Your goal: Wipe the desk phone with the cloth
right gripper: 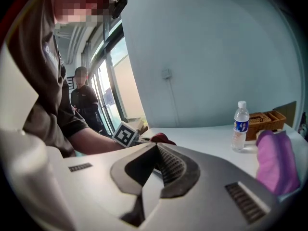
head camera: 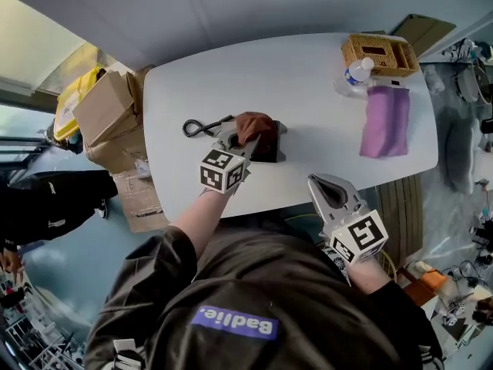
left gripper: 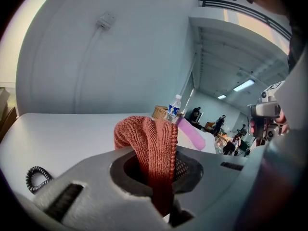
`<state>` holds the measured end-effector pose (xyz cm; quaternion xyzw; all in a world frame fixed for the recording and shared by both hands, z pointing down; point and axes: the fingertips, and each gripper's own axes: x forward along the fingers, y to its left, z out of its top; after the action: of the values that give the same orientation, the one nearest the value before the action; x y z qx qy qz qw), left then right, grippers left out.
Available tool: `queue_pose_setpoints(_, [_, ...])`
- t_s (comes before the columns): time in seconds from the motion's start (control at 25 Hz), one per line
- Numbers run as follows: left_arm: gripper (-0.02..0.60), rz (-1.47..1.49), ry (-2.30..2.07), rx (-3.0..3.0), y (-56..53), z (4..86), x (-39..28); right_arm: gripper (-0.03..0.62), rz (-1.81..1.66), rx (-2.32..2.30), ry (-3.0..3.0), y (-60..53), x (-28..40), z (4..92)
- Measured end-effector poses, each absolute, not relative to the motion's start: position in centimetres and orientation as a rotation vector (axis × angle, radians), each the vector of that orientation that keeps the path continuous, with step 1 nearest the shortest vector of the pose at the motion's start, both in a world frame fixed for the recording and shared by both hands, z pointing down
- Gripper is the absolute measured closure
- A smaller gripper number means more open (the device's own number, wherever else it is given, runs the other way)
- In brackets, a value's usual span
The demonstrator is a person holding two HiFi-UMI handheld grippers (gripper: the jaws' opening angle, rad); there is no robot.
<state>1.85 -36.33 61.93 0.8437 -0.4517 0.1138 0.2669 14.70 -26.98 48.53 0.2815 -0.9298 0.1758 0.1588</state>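
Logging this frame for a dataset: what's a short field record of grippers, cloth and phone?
left gripper: shut on red-brown cloth, over the desk phone
right gripper: shut, empty, off the table
desk phone: on the table, coiled cord at its left
elsewhere: purple cloth, water bottle, wicker basket

The head view looks steeply down on the white table (head camera: pixel 308 75) from above the person; the left gripper view rides low over the tabletop, tight behind the red-brown cloth (left gripper: pixel 151 148); the right gripper view looks in from the near edge; all three share the water bottle (head camera: pixel 356 72) and purple cloth (head camera: pixel 385 122).
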Motion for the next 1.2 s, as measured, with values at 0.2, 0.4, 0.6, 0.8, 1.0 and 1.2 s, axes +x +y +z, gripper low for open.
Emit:
queue_pose_setpoints(0.2, [0.549, 0.396, -1.242, 2.256, -36.4, 64.2, 0.4, 0.568, 0.518, 0.859, -2.627, -27.1, 17.4, 49.0])
queue_pose_setpoints(0.4, [0.549, 0.397, -1.28, 2.217, -36.5, 65.6, -2.2, 0.568, 0.54, 0.87, -2.597, -26.9, 17.8, 49.8])
queue_pose_setpoints(0.6, [0.549, 0.355, -1.32, 2.16, -36.4, 67.0, -5.0, 0.568, 0.533, 0.848, -2.59, -27.0, 16.1, 49.8])
queue_pose_setpoints(0.8, [0.549, 0.336, -1.347, 2.124, -36.1, 68.0, -7.2, 0.568, 0.51, 0.82, -2.589, -27.0, 14.1, 49.4])
queue_pose_setpoints(1.0, [0.549, 0.342, -1.384, 2.044, -35.3, 69.0, -9.6, 0.568, 0.471, 0.789, -2.616, -27.3, 12.0, 48.2])
queue_pose_setpoints(1.2, [0.549, 0.274, -1.395, 2.052, -33.2, 65.4, -9.4, 0.568, 0.43, 0.754, -2.682, -27.6, 10.1, 46.3])
